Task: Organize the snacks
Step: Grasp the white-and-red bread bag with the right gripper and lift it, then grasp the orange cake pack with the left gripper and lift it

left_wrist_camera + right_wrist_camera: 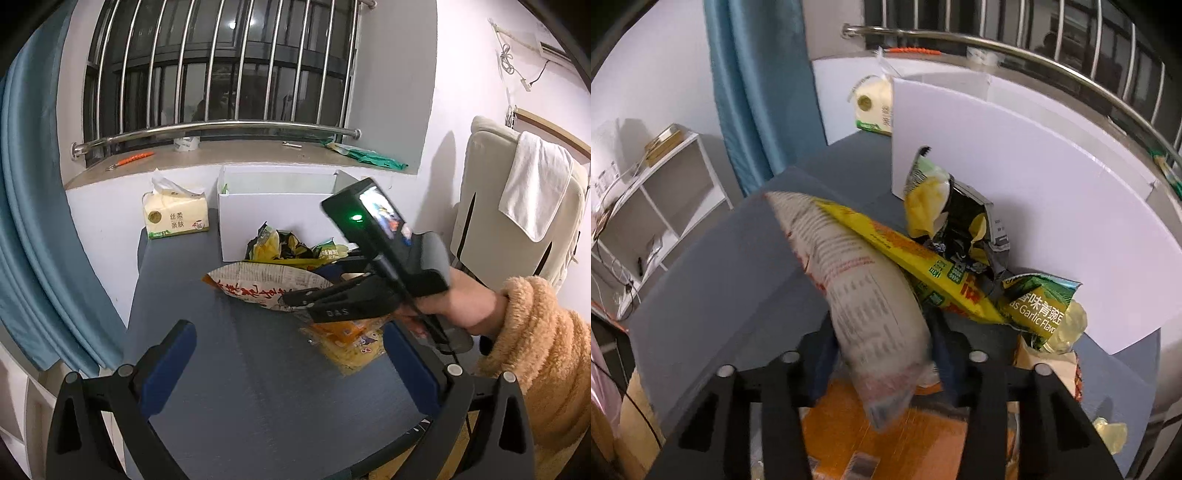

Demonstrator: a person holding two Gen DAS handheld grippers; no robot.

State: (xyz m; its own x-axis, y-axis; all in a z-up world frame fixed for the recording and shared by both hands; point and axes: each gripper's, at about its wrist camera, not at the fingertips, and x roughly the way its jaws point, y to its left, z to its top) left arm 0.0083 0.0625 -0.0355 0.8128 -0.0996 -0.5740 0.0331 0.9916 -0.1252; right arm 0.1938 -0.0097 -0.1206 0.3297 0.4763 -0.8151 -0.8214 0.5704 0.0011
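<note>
- Right claw [882, 365]: closed on the white snack bag [849, 280], gripped at its near end so it can be lifted off the pile.
- Left claw [288, 373]: open, empty, hovering over the surface [240, 369].
- Remaining snack packets [960, 236]: heaped at 1 o'clock against the white box [1052, 184], their likely destination.

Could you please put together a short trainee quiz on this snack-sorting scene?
1. True or false: the right gripper is closed on the white printed snack bag.
2. Where does the tissue pack sit relative to the white box in the left wrist view? A) left of it B) inside it C) on the windowsill
3. Fill in: the left gripper is ____, with nothing between its pads.

Key: 1 true; 2 A; 3 open.
</note>
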